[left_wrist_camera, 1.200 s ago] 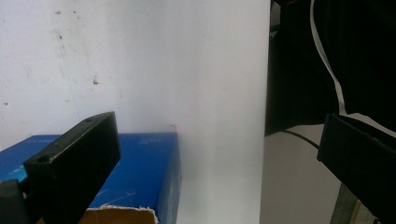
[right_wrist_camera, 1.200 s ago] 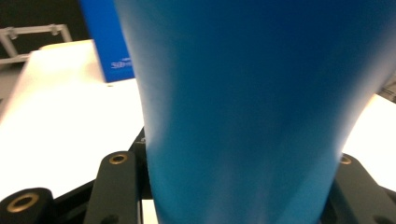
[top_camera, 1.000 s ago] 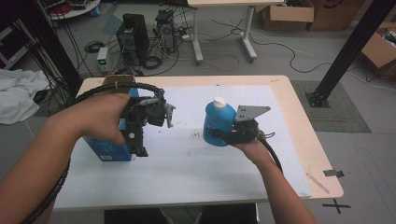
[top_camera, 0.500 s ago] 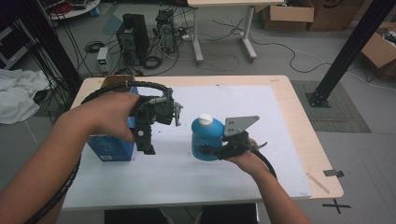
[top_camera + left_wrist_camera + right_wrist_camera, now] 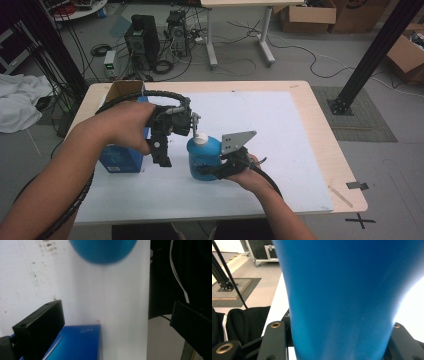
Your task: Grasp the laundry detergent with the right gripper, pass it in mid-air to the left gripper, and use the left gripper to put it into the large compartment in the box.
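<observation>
1. We see the right gripper (image 5: 220,167) clamped on a blue bottle (image 5: 204,156) with a white cap (image 5: 200,138), near the middle of the white mat (image 5: 280,150). In the right gripper view the bottle's blue body (image 5: 342,297) sits between both jaws, touching each.
2. The left gripper (image 5: 160,145) hangs just left of the bottle, jaws pointing down. In the left gripper view its jaws stand wide apart with nothing between them.
3. A blue box (image 5: 120,157) lies on the mat under the left hand (image 5: 122,125), just beside that gripper; its corner (image 5: 80,342) shows by the lower jaw.
4. A cardboard box (image 5: 122,90) sits behind at the table's (image 5: 320,115) far left edge.
5. Whether the bottle rests on the mat or hangs just above it, we cannot tell.
6. Beyond the table: computer towers (image 5: 142,42) and loose cables on the floor.
</observation>
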Action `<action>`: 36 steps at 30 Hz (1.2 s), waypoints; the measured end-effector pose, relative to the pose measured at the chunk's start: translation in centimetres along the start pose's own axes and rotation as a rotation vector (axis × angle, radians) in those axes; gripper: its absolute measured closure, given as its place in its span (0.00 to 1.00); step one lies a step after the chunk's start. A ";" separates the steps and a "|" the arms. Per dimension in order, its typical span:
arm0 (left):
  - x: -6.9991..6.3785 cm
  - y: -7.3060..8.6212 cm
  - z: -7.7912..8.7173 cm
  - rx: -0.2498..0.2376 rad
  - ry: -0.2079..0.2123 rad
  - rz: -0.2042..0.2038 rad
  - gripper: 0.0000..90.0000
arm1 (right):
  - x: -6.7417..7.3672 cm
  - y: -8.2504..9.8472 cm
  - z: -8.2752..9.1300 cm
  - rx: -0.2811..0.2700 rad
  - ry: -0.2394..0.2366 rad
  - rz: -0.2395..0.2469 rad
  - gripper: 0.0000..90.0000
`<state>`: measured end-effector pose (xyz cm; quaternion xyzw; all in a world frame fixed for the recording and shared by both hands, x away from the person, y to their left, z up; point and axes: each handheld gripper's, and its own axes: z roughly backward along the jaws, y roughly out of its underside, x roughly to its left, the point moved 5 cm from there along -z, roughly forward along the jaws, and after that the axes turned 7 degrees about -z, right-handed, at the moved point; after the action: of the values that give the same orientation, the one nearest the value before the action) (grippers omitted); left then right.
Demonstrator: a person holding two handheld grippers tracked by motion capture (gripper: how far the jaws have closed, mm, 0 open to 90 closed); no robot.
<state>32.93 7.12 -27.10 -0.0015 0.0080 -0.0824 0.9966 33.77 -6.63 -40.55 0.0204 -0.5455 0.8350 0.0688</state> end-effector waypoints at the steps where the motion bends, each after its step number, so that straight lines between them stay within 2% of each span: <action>1: 0.0 -0.1 -0.1 -0.002 0.003 -0.002 0.00 | 0.1 -0.1 -0.2 0.003 -0.005 0.004 0.52; 14: -0.3 -0.2 -0.8 -0.022 0.002 0.004 0.00 | 1.4 -1.8 -4.2 0.004 -0.067 0.050 0.52; 18: -0.5 -0.1 -1.1 -0.014 0.008 0.009 0.00 | 1.6 -2.3 -5.2 0.004 -0.077 0.048 0.52; 22: -0.6 0.2 -1.4 -0.014 0.006 0.017 0.00 | 1.7 -2.8 -5.8 0.005 -0.089 0.047 0.52; 23: -0.6 0.2 -1.4 -0.013 0.003 0.021 0.00 | 1.7 -3.0 -6.0 -0.002 -0.087 0.066 0.52; 31: -0.7 0.5 -1.8 0.017 -0.021 0.020 0.00 | 1.9 -3.4 -6.7 0.005 -0.096 0.063 0.52; 36: -0.8 0.4 -2.0 0.015 -0.020 0.020 0.03 | 1.8 -3.4 -6.7 0.004 -0.089 0.056 0.52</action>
<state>32.16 7.63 -29.07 0.0054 -0.0025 -0.0726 0.9973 32.71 0.97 -39.99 0.0423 -0.5466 0.8361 0.0211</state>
